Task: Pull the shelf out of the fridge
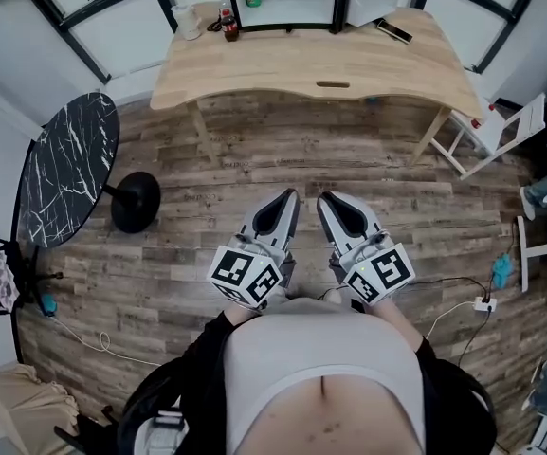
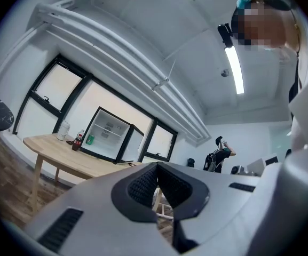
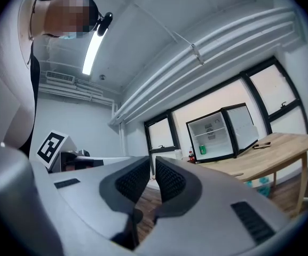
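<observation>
Both grippers are shut and empty: the left gripper (image 1: 286,203) and the right gripper (image 1: 329,201) sit side by side close to the person's body, and each gripper view shows the ribbed pads pressed together with nothing between them. They hang over the wooden floor (image 1: 254,159), well apart from the table (image 1: 311,64) on which the small fridge (image 1: 287,17) stands at the far edge. Its door (image 3: 244,126) is swung open to the side, so the white inside is bare to view, and the shelf (image 3: 209,132) lies level across the upper part, in place. A green can (image 3: 202,150) stands inside on the fridge floor below it, and a cola bottle (image 1: 228,22) stands on the table just beside the fridge. By my reading the pull has not begun; this is the approach, with the whole width of the floor and the table yet to cross. The next move calls for stepping up to the table, lifting one gripper to the height of the shelf, parting its jaws and closing them on the shelf's front edge. The pull should then be straight and level, so that the shelf slides on its rails and does not jam. The can sits lower and looks unlikely to get in the way.
</observation>
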A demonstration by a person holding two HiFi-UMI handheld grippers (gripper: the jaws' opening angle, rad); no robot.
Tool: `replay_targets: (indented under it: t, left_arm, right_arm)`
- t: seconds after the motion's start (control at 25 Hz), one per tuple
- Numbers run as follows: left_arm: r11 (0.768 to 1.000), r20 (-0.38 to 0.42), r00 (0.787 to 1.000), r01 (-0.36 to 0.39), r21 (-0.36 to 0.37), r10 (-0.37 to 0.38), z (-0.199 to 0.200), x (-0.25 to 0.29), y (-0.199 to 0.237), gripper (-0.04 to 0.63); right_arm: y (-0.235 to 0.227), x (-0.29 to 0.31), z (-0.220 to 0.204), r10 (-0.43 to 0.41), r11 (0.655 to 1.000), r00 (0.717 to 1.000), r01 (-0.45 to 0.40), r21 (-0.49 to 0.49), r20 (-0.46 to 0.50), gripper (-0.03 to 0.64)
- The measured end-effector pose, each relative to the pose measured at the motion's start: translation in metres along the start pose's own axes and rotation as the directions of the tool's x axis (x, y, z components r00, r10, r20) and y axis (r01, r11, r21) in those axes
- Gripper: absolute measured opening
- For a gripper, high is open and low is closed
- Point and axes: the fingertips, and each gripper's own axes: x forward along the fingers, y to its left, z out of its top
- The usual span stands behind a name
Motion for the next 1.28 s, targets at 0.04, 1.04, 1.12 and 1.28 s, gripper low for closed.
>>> replay_targets:
  t: [0.04, 1.04, 1.12, 1.28]
  left_arm:
    - [1.000, -0.001, 1.000, 0.000, 0.000, 0.000, 0.001, -0.001, 0.003, 0.006]
    - [0.997, -0.086, 0.994, 0.071, 0.032, -0.068, 0.000, -0.006, 0.057, 0.006]
    - [0.997, -0.084, 0.995, 0.063, 0.041, -0.060, 0.001, 0.002, 0.063, 0.006]
    - [0.999, -0.072, 0.997, 0.036, 0.033, -0.033, 0.003, 0.030, 0.082, 0.006]
  right_arm:
    - [0.001, 0.002, -0.002, -0.007, 1.000, 1.000, 0.007, 0.002, -0.003, 0.049]
    - [0.004, 0.038, -0.026, -0.172, 0.984, 0.985, 0.172, 0.056, 0.003, 0.049]
    - [-0.005, 0.046, -0.027, -0.159, 0.986, 0.987, 0.159, 0.053, 0.003, 0.049]
    - [-0.030, 0.069, -0.028, -0.137, 0.989, 0.991, 0.137, 0.063, -0.004, 0.049]
